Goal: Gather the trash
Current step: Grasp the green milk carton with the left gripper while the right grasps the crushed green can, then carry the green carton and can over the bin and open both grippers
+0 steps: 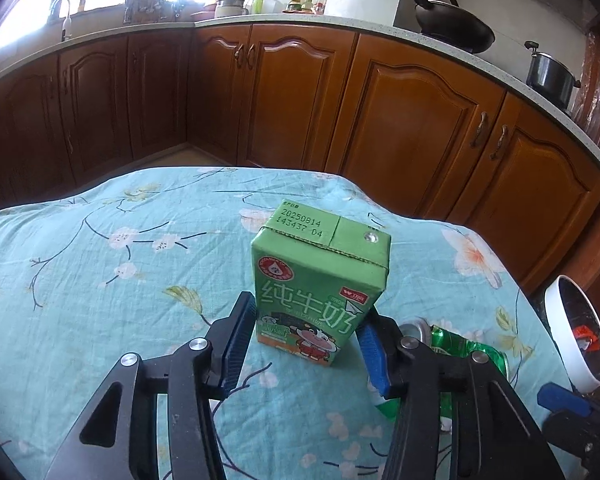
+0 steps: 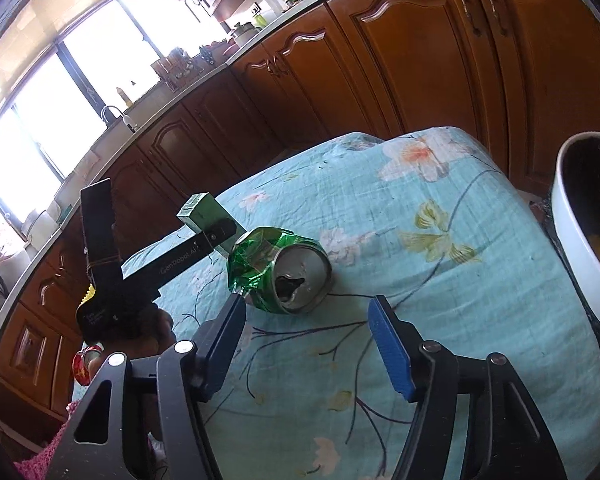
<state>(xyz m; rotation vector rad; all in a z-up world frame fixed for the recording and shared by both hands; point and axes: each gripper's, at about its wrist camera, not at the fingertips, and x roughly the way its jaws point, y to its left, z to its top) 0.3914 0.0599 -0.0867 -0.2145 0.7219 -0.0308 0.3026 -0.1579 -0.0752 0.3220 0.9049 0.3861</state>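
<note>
A green milk carton (image 1: 320, 276) stands upright on the floral tablecloth (image 1: 100, 280). My left gripper (image 1: 306, 320) has its blue pads against the carton's lower sides, shut on it. In the right wrist view the carton (image 2: 200, 210) shows behind one of the left gripper's fingers (image 2: 216, 232). A crushed green can (image 2: 284, 276) lies on its side, mouth toward me, just right of the carton. My right gripper (image 2: 307, 304) stands open just short of the can; its left pad tip is close to the can's side. The same can (image 1: 456, 344) shows behind my left gripper's right finger.
A white bin (image 2: 568, 240) with a dark liner and some rubbish stands off the table's right edge, also the bin (image 1: 556, 320) in the left wrist view. Wooden cabinets (image 1: 420, 120) run behind the table. A red can (image 2: 82, 364) sits low at the left.
</note>
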